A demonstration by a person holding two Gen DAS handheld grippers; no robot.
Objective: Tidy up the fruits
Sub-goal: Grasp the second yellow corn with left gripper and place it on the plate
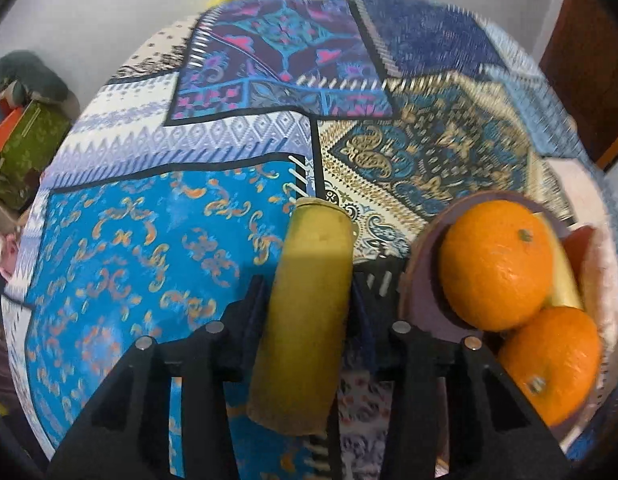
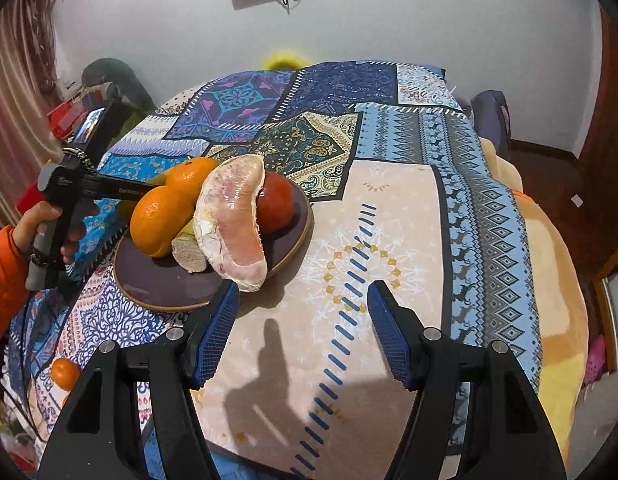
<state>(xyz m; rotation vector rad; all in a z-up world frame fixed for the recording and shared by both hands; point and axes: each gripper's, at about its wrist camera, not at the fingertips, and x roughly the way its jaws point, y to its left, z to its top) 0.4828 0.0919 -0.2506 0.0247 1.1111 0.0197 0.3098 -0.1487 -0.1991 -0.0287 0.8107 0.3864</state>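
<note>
Banana piece (image 1: 309,312) sits clamped between the left gripper (image 1: 309,292) fingers beside the plate (image 1: 423,304); right gripper (image 2: 303,300) gapes wide, holding nothing.

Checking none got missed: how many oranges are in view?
3: two round oranges sit side by side on the purple plate; a third, smaller orange lies on the patterned cloth below-left. Others may be hidden.

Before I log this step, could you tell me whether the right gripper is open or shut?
Open. The right gripper has its blue-padded fingers spread wide apart over the cloth, nothing between them.
</note>
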